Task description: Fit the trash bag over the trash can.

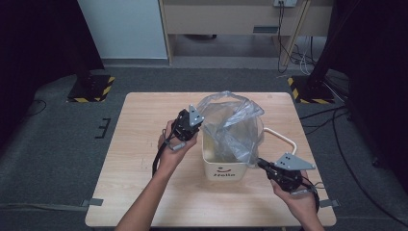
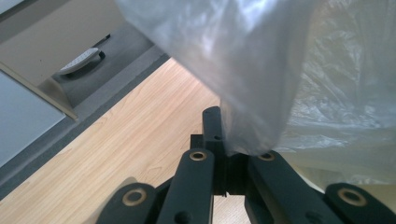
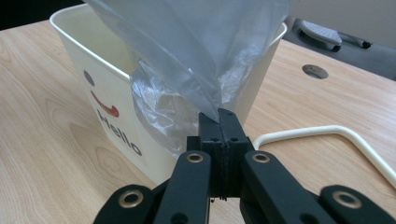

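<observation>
A cream bin (image 1: 220, 168) marked "Hello" stands on the wooden table (image 1: 139, 125), with a clear plastic bag (image 1: 231, 122) inside it and rising above its rim. My left gripper (image 1: 198, 126) is at the bin's left side, shut on the bag's edge (image 2: 243, 140). My right gripper (image 1: 261, 163) is at the bin's front right corner, shut on another part of the bag (image 3: 205, 93), pulling it over the rim (image 3: 88, 51). The bin's handle (image 3: 327, 133) lies flat on the table to the right.
The bin's white handle (image 1: 284, 137) sticks out to the right on the table. Black stands with striped bases (image 1: 91, 86) flank the table's far corners, and cables (image 1: 337, 120) run on the grey floor at right.
</observation>
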The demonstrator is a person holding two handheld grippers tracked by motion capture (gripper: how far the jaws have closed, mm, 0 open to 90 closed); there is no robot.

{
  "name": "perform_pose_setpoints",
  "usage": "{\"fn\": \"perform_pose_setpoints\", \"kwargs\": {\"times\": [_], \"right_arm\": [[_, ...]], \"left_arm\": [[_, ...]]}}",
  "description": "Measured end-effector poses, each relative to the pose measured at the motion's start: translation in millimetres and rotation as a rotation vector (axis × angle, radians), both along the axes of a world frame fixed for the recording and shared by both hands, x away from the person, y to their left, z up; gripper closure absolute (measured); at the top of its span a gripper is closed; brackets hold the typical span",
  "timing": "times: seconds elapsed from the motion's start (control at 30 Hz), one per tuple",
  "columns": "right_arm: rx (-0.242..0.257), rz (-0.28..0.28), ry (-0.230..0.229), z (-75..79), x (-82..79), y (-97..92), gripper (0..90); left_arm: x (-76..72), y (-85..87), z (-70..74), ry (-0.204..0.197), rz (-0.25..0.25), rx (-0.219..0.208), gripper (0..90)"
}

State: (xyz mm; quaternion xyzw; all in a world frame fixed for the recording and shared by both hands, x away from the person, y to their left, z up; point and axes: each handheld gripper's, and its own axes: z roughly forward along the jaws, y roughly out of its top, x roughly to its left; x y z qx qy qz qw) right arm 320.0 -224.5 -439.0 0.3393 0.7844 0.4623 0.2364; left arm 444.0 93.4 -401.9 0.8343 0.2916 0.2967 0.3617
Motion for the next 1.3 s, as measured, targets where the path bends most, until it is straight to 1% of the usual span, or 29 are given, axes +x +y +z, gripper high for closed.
{"fn": "perform_pose_setpoints", "kwargs": {"times": [0.07,0.1,0.2,0.3,0.37,0.5,0.77,0.9,0.93,1.0,1.03,1.1,1.2,1.23,1.3], "right_arm": [[-0.006,0.005,0.001,-2.2,1.2,1.1,90.0],[-0.005,0.005,0.010,-3.6,1.6,2.0,90.0],[-0.011,0.008,0.013,-5.5,3.2,3.8,90.0],[-0.013,0.005,0.009,-6.6,6.3,6.5,90.0],[-0.012,0.006,0.007,-7.0,7.7,8.1,90.0],[-0.018,0.013,0.012,-7.4,10.9,9.0,90.0],[-0.019,0.023,0.023,-7.6,20.2,15.2,90.0],[-0.025,0.049,0.027,-7.4,21.3,23.5,90.0],[-0.022,0.056,0.026,-7.6,20.7,26.1,90.0],[-0.033,0.077,0.024,-8.1,20.2,31.6,90.0],[-0.034,0.078,0.023,-8.1,20.4,33.4,90.0],[-0.044,0.076,0.021,-7.7,21.8,35.6,90.0],[-0.048,0.075,0.023,-7.4,23.0,34.3,90.0],[-0.052,0.074,0.024,-7.0,22.9,33.4,90.0],[-0.050,0.068,0.024,-5.8,21.8,31.6,90.0]], "left_arm": [[1.0,-0.9,-2.7,0.004,-0.005,0.011,89.9],[1.4,-1.2,-3.8,0.006,-0.006,0.013,89.9],[3.6,-1.3,-7.1,0.012,-0.004,0.009,89.8],[5.7,-2.0,-9.6,0.004,-0.002,0.013,89.5],[7.0,-2.4,-10.8,0.002,-0.008,0.014,89.5],[7.5,-2.2,-13.0,0.014,-0.025,0.018,89.7],[5.7,8.7,-12.8,0.028,-0.032,0.029,89.9],[-0.9,19.2,-14.4,0.032,-0.034,0.022,90.0],[-2.4,22.0,-14.7,0.037,-0.036,0.024,90.0],[-4.6,26.1,-15.7,0.047,-0.042,0.026,90.0],[-5.9,27.6,-16.3,0.051,-0.046,0.034,90.0],[-7.9,29.8,-15.2,0.041,-0.041,0.051,90.0],[-6.9,34.8,-11.4,0.027,-0.025,0.029,90.0],[-3.8,37.1,-10.0,0.016,-0.022,0.019,90.0],[0.8,38.1,-9.4,0.013,-0.012,0.011,89.8]]}}
